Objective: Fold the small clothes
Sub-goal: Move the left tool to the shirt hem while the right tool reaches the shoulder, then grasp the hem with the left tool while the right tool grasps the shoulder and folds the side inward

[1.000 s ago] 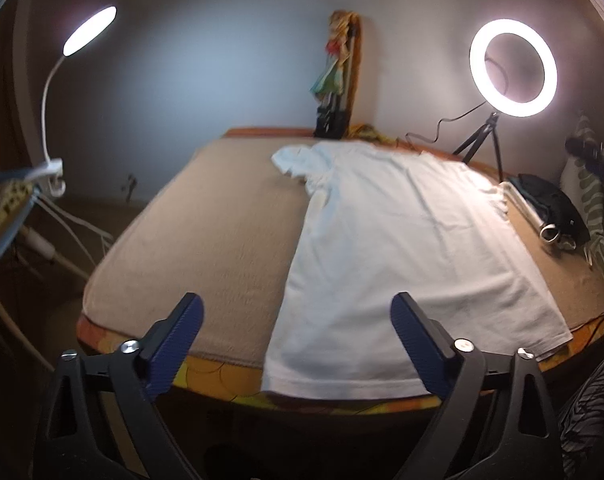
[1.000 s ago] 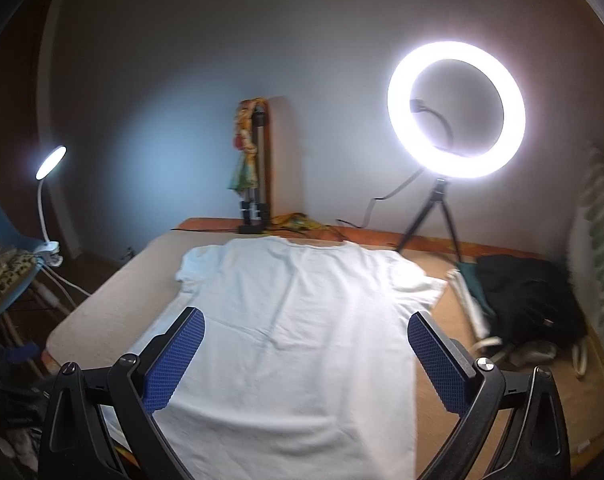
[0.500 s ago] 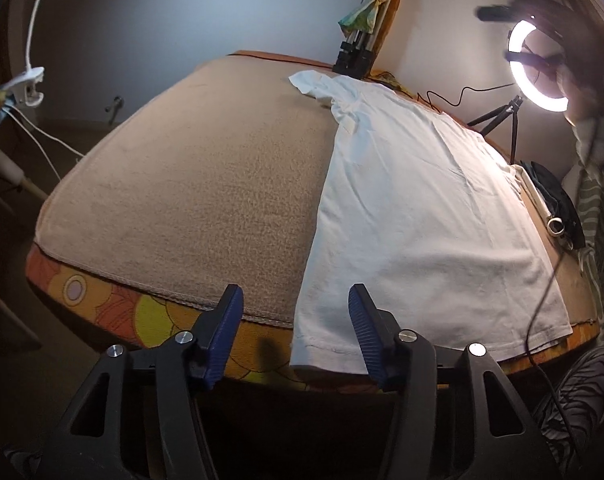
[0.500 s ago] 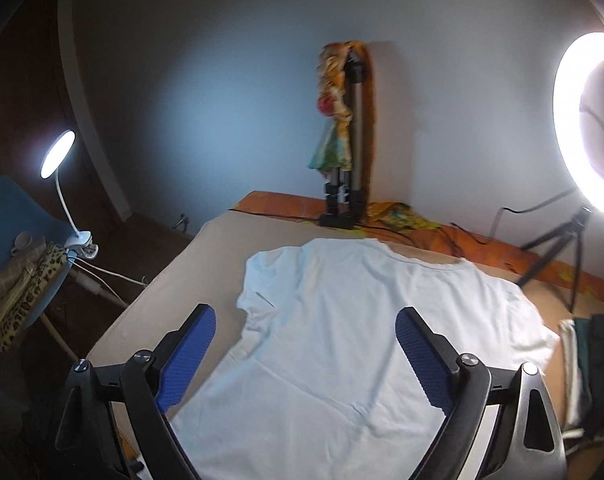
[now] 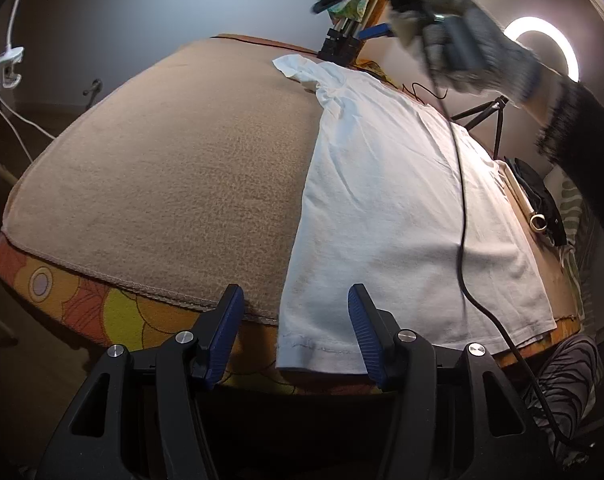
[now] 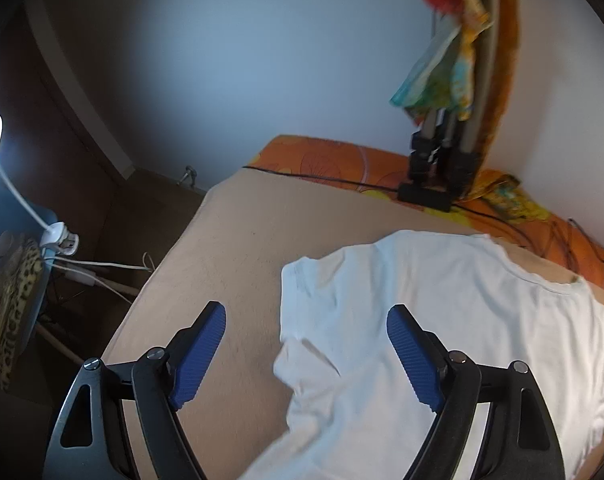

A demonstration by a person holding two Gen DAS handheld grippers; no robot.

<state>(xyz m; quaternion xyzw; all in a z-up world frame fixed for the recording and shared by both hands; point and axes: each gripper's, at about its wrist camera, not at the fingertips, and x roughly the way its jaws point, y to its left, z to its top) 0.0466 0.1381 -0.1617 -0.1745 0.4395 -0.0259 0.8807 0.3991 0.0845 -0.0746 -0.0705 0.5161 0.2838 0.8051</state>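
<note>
- No bin or basket shows; a white T-shirt (image 5: 402, 216) lies flat on a tan blanket (image 5: 174, 184) that covers an orange flowered bed (image 5: 82, 300), with the shirt's hem hanging just over the near edge.
- The left gripper (image 5: 296, 332) sits low at that near edge, its blue fingers (image 5: 225, 328) apart on either side of the shirt's near left hem corner; they hold nothing, and whether a pad brushes the cloth is hard to tell.
- The right gripper (image 6: 306, 356) hangs over the shirt's left sleeve (image 6: 314, 300), fingers wide apart and holding nothing, clear of the cloth as far as the blur allows.
- In the left wrist view a gloved hand (image 5: 470, 48) holds the right gripper above the shirt's collar end, and a black cable (image 5: 462, 216) trails across the shirt.
- A ring light (image 5: 542, 46) glows on the far right.
</note>
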